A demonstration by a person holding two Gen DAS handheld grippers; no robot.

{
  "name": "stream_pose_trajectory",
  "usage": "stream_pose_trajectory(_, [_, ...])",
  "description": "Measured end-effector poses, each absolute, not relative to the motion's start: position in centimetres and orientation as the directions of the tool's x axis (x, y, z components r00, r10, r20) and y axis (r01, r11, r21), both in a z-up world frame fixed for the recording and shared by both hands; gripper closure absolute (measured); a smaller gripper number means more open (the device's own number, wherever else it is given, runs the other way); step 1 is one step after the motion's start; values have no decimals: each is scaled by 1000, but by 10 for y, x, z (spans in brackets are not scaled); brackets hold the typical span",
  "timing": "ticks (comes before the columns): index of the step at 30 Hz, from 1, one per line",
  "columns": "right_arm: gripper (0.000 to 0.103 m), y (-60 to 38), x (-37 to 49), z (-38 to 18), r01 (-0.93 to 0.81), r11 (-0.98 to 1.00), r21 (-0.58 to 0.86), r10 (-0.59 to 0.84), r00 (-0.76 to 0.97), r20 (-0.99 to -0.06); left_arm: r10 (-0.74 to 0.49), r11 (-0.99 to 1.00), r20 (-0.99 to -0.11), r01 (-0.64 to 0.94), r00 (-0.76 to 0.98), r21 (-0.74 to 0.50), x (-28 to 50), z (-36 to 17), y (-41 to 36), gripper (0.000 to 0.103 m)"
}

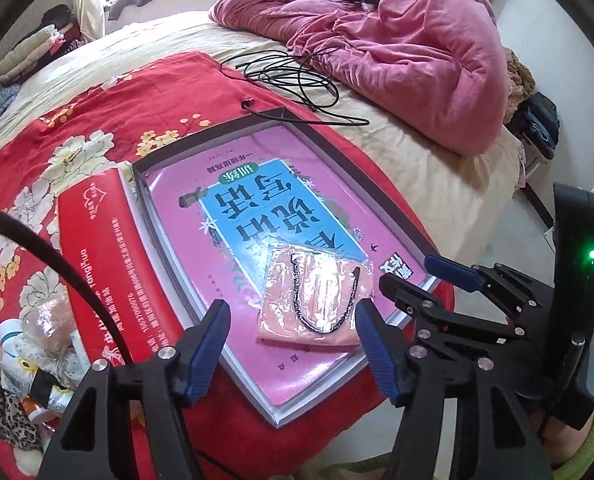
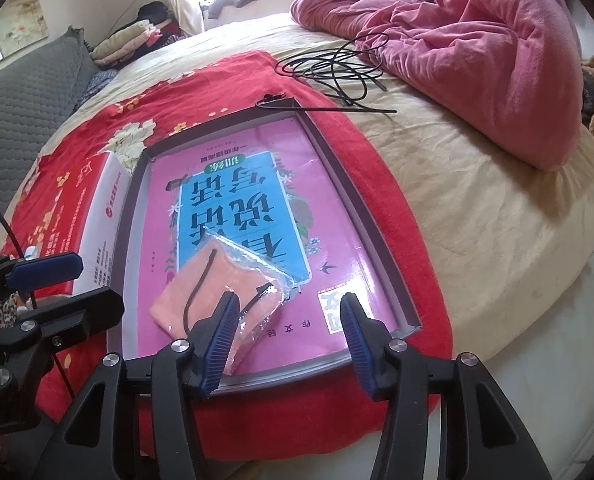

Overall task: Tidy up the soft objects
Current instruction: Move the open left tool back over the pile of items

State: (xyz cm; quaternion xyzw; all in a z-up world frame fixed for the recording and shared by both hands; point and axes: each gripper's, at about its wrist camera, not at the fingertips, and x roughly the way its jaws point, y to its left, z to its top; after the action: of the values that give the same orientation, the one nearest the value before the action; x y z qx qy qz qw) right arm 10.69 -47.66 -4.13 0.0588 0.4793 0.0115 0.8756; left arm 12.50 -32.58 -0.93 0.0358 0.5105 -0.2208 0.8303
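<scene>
A peach cloth pouch (image 1: 313, 300) in a clear plastic wrap, with a black cord, lies on a pink book (image 1: 257, 216) inside a shallow grey tray (image 1: 337, 160) on the bed. It also shows in the right wrist view (image 2: 217, 280). My left gripper (image 1: 293, 352) is open and empty, just in front of the pouch. My right gripper (image 2: 285, 340) is open and empty, at the pouch's near right corner; it also shows in the left wrist view (image 1: 417, 276). A pile of small soft items (image 1: 29, 360) lies at the left.
A red box (image 1: 105, 264) lies left of the tray on a red floral blanket (image 1: 77, 120). A black cable (image 1: 293, 76) is coiled behind the tray. A crumpled pink quilt (image 1: 397, 52) fills the far right of the bed. Folded clothes (image 2: 129, 40) are stacked at the far left.
</scene>
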Motion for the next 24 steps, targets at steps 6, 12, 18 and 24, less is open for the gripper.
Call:
stream_pose_trajectory(6, [44,-473,104,-31,39,995,92,56,551,-833,-333,909,-855,375,398,-180,120,0,-312,27])
stream_pose_trajectory(12, [32,-464,100,-19,29,997,71,42,569,-821,-341,915,-852,350,398,-202,115,8,-296,25])
stream_pose_trajectory(18, [31,-449,95,-6,10,998,66,48,584,-811,-343,923,-854,309,392,-229,106,16,-277,24])
stream_pose_trajectory(24, [27,-430,89,10,-18,998,58,57,606,-793,-337,933,-849,267,408,-242,98,29,-252,23])
